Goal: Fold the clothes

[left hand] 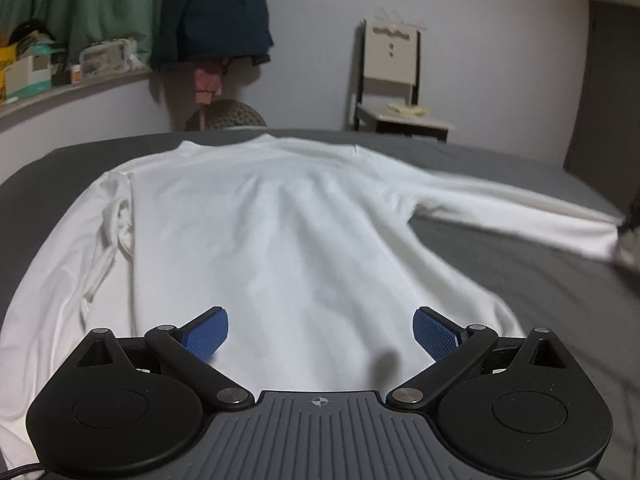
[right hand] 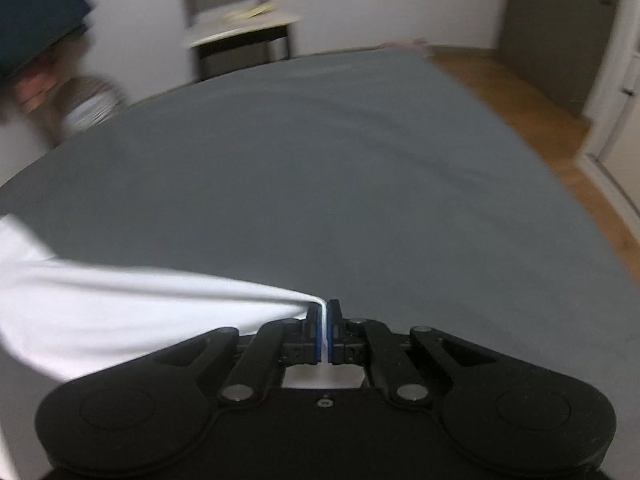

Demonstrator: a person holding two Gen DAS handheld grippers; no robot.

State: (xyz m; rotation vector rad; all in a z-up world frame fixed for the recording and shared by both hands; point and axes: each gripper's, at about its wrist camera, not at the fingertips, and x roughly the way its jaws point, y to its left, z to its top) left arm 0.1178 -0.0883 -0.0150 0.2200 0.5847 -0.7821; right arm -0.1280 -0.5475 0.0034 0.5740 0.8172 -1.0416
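The right gripper [right hand: 324,326] pinched the shirt [left hand: 280,220] sleeve's cuff [right hand: 316,308] above the bed [right hand: 340,160], seemingly mid sleeve-fold; the left gripper [left hand: 320,334] hovered agape.

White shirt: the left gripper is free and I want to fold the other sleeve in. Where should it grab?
Probably the cuff end of the left sleeve, coming from the left edge. That sleeve lies flat and bunched along the white shirt, while the left gripper hovers open.
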